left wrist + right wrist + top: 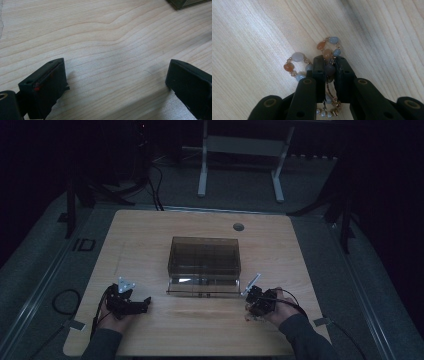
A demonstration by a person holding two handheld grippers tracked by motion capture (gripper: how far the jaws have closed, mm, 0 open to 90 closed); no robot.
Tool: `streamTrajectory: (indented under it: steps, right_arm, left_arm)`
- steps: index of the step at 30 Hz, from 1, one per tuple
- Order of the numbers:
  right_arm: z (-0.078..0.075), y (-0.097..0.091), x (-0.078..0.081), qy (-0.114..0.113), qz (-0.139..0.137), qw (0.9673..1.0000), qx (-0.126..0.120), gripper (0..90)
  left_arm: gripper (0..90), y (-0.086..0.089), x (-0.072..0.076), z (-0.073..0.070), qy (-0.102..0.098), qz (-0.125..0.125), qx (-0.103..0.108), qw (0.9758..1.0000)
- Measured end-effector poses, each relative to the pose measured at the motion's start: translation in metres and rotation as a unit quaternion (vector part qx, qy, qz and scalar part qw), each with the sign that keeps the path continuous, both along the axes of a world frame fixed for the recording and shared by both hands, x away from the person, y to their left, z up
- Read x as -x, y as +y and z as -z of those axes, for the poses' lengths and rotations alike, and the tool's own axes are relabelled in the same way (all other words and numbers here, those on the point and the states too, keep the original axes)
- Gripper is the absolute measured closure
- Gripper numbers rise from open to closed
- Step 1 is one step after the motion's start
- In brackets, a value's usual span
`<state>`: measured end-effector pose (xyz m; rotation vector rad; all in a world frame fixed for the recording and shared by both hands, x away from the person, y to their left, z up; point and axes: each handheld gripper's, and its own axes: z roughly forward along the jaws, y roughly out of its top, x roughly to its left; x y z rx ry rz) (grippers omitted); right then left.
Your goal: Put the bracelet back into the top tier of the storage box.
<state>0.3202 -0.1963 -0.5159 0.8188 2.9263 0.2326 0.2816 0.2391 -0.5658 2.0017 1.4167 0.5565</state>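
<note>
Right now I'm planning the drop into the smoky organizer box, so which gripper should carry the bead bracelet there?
Right. The right gripper is already shut on the bead bracelet, close to the organizer box; the left gripper is open over bare table.

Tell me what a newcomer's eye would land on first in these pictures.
First, the smoky translucent box at the middle of the wooden table, its clear front edge facing the person. Next, in the right gripper view, the right gripper pinching a beaded bracelet of orange and pale blue beads, loops spilling onto the wood. The left gripper has its jaws wide apart over bare tabletop at the near left.
</note>
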Motion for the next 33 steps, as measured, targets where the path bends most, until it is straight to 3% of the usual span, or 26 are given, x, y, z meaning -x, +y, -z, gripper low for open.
streamTrajectory:
  steps: [6, 12, 33]
  right_arm:
    - [-0.007, -0.004, -0.002, 0.017, 0.012, 0.9997, -0.015, 82.4]
    - [-0.015, -0.009, -0.003, 0.016, 0.016, 0.9994, -0.025, 82.4]
    - [-0.050, -0.012, -0.004, 0.016, -0.004, 0.9998, -0.013, 82.4]
  left_arm:
    - [3.6, 0.000, 0.000, 0.000, 0.000, 0.000, -0.001, 1.0000]
    - [3.6, 0.000, 0.000, 0.000, 0.000, 0.000, 0.000, 1.0000]
    - [3.6, 0.000, 0.000, 0.000, 0.001, 0.001, -0.001, 1.0000]
